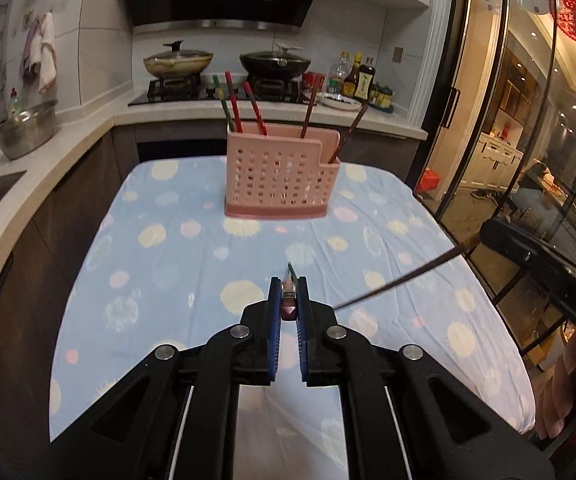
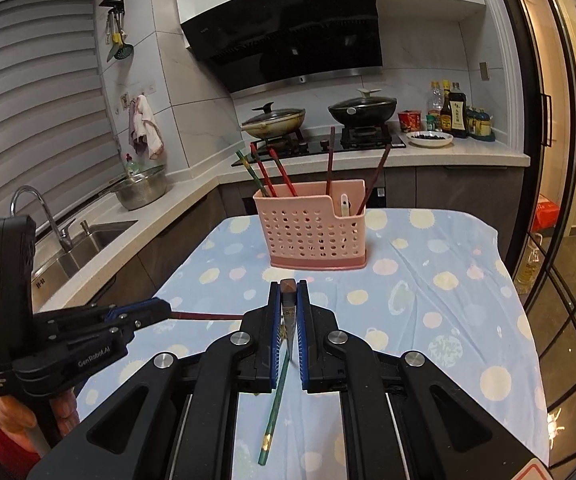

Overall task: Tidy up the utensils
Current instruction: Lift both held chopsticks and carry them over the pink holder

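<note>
Here, a dark red chopstick is clamped between the closed jaws of the left gripper, while a green chopstick is pinched by the closed right gripper. Farther along the spotted tablecloth, the pink holder is seen upright with five chopsticks in it.

Each camera sits just behind its own claw, tilted downward along the fingers over the near part of the desk, facing the far stove wall. Both views share the pink utensil basket at the far end; the right view looks from farther right and also shows the sink.
</note>
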{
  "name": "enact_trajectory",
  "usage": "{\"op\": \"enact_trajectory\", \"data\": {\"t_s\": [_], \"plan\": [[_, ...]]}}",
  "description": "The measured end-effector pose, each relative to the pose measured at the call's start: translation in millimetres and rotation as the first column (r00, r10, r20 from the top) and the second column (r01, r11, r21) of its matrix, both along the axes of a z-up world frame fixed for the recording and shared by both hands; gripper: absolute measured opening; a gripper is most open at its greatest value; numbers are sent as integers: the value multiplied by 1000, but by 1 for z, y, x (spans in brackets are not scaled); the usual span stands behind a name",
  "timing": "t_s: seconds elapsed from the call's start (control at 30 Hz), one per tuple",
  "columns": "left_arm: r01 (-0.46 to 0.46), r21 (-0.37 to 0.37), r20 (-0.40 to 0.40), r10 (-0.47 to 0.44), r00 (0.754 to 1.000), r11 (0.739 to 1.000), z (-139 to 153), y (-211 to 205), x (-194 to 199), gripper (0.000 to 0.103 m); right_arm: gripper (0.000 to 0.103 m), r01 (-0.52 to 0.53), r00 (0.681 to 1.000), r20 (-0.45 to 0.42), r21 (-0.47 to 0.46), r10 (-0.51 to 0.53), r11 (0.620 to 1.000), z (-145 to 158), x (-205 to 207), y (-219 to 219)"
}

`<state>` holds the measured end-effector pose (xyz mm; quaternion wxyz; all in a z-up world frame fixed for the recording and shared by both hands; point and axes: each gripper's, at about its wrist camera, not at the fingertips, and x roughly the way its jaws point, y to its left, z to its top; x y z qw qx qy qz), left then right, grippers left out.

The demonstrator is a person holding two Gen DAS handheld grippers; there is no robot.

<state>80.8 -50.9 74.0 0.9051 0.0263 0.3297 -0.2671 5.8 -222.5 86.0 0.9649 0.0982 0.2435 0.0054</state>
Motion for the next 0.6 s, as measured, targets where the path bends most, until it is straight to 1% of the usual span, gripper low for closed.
{"op": "enact_trajectory", "data": {"t_s": [0.07, 0.17, 0.37, 0.6], "plan": [[-3, -4, 36, 3, 999, 1000, 14, -6, 11, 7, 7, -7, 1000, 14, -15, 7, 1000, 7, 10, 1], [-7, -8, 68, 7, 998, 1000, 30, -14, 28, 7, 7, -14, 1000, 27, -31, 15, 999, 17, 26, 3], [-6, -18, 116, 8, 993, 1000, 53, -28, 52, 7, 7, -31, 999, 41, -27, 32, 999, 29, 56, -1], [-5, -49, 166, 14, 986, 999, 82, -37, 76, 7, 7, -34, 997, 69, -15, 35, 999, 48, 90, -7]]}}
